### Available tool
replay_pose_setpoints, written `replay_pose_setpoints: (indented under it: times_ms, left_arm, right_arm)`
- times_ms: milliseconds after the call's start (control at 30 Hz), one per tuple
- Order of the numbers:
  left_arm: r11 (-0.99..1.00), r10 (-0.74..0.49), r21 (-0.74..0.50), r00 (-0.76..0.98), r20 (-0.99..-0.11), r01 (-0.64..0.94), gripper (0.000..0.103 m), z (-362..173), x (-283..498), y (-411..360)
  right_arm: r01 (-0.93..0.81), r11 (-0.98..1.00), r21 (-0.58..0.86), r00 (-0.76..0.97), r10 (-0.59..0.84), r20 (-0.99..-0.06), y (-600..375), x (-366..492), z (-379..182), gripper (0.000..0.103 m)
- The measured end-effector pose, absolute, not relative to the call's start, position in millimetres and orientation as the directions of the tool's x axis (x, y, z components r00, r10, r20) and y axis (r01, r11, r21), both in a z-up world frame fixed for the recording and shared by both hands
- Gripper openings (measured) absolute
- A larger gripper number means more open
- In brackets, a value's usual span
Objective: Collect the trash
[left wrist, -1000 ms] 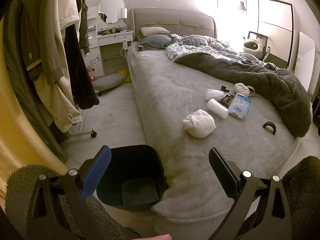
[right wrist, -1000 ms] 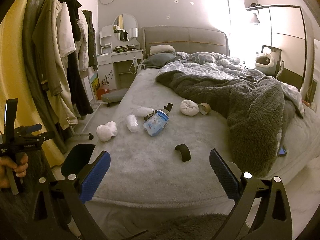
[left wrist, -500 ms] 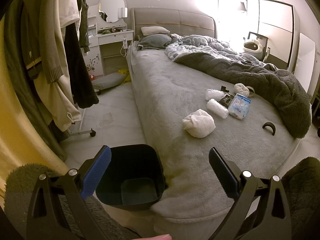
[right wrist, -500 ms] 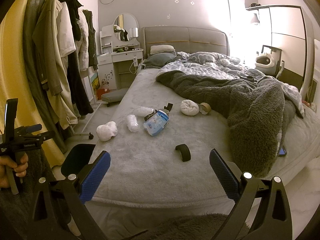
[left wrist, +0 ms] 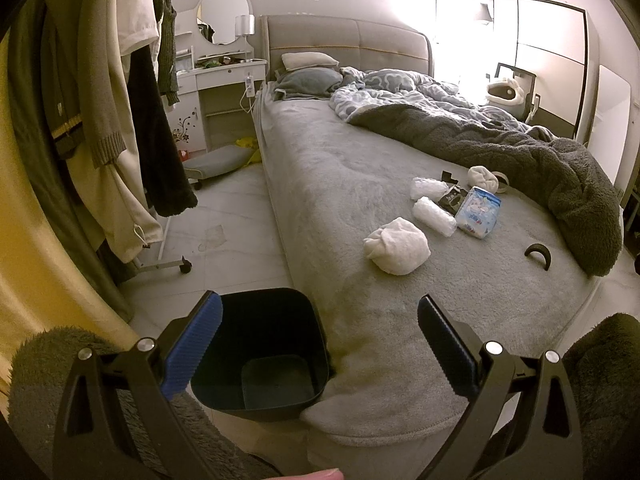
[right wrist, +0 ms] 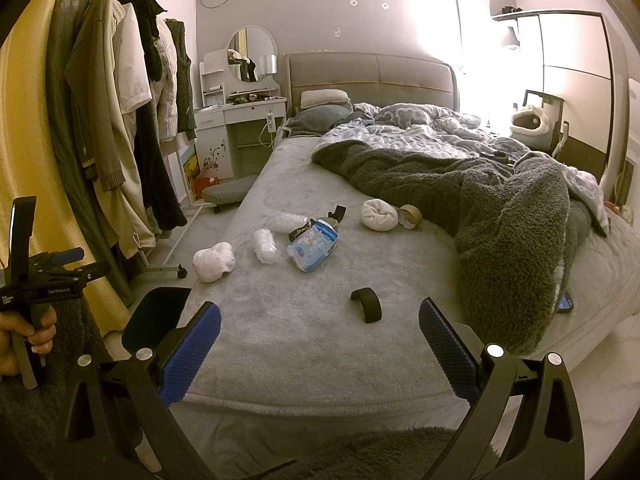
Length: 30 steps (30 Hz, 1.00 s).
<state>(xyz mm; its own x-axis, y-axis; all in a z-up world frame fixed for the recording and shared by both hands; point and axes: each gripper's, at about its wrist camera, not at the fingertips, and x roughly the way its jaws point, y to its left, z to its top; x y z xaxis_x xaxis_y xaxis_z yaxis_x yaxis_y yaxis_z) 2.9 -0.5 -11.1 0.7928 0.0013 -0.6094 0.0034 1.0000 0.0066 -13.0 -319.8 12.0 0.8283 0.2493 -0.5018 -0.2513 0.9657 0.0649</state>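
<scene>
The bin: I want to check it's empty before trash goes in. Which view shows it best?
The left wrist view: the bin sits just below, its bare floor visible. The right wrist view shows only its rim behind the bed corner.

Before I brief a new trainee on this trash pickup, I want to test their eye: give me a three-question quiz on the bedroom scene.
1. True or false: the dark bin beside the bed already holds trash.
2. Multiple choice: which item lies closest to the foot edge of the bed? A) blue-and-white packet B) black curved piece C) cardboard tape roll
3. Fill in: the left claw and the right claw are both ____ and hold nothing.

Key: 1 false, its bottom shows bare. 2 B. 3 open.
</scene>
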Motion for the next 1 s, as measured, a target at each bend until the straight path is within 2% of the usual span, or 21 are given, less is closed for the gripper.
replay_pose_setpoints:
  times_ms: [1000]
  left_arm:
    - [0.999,-0.020,-0.038,0.775,-0.631,-0.005,0.100,-15.3,2.9,0.1]
  right_arm:
    - [-0.239,0.966,0.100,0.804,0.254,-0.537,-325.7,-6.9,2.4,0.100]
